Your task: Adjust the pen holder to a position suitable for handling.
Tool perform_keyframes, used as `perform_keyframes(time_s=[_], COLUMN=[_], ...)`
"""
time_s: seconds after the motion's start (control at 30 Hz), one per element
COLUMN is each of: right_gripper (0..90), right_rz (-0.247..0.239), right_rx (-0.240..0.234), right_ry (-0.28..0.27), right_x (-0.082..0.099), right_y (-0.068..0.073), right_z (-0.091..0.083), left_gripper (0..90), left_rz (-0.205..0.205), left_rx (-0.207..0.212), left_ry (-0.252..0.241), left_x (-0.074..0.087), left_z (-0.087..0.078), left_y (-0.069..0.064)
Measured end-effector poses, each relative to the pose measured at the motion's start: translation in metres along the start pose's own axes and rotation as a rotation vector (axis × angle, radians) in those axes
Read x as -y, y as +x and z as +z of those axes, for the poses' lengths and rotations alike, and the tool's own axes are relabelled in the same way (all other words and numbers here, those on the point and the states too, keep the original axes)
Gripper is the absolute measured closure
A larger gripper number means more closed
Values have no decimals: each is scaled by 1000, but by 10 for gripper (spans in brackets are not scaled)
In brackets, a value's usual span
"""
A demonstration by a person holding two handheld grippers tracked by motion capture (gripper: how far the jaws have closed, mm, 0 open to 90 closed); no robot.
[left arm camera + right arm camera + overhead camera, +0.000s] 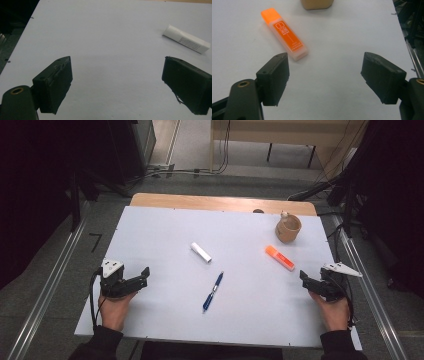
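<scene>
Nothing has been picked up or shifted yet, by the look of it: every item lies loose on the white desk (150,320), so the whole job seems still ahead.

At the left edge of the desk, the left tongs (145,275) rest low with a hand behind them, pointing inward across the sheet. In the left gripper view their jaws stand spread with only bare desk between. The white tube (186,39) lies ahead and to the right of them, well apart; it is the nearest thing to that hand.

Toward the middle a blue pen (213,291) lies slanted, touched by nothing.

Further right, the orange highlighter (284,33) lies flat, and beyond it near the far right corner stands a tan cup (288,229), upright. The cup may be where the pieces are meant to go, though that is only a guess.

At the right edge, the right tongs (303,277) sit low too, aimed inward. The right gripper view shows their jaws spread and holding nothing, with the highlighter just ahead of the left jaw, near but not touching
</scene>
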State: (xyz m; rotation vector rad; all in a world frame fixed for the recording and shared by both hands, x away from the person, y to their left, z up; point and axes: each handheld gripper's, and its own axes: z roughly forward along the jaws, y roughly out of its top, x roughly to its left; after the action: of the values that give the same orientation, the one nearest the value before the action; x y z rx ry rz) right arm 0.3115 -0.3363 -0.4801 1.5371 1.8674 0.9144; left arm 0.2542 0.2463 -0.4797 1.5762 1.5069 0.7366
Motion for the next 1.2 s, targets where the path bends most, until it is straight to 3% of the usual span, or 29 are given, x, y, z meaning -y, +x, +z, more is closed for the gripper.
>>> perform_keyframes(time_s=[0.43,0.57,0.8,1.07,1.2], right_gripper=[213,215,234,253,265], right_rz=[-12,-4,-33,-55,-51], right_rx=[-9,-18,-5,-3,5], right_ry=[-46,-69,-92,-87,-82], right_x=[-9,-21,-42,-87,-100], right_y=[4,7,13,20,21], right_z=[-2,1,10,35,45], left_gripper=[102,102,102,103,103], left_rz=[2,0,4,5,3], left_rx=[3,7,6,13,14], left_ry=[11,13,20,25,26], left_x=[4,4,4,4,5], left_z=[2,5,7,9,9], left_y=[0,0,-1,-2,-2])
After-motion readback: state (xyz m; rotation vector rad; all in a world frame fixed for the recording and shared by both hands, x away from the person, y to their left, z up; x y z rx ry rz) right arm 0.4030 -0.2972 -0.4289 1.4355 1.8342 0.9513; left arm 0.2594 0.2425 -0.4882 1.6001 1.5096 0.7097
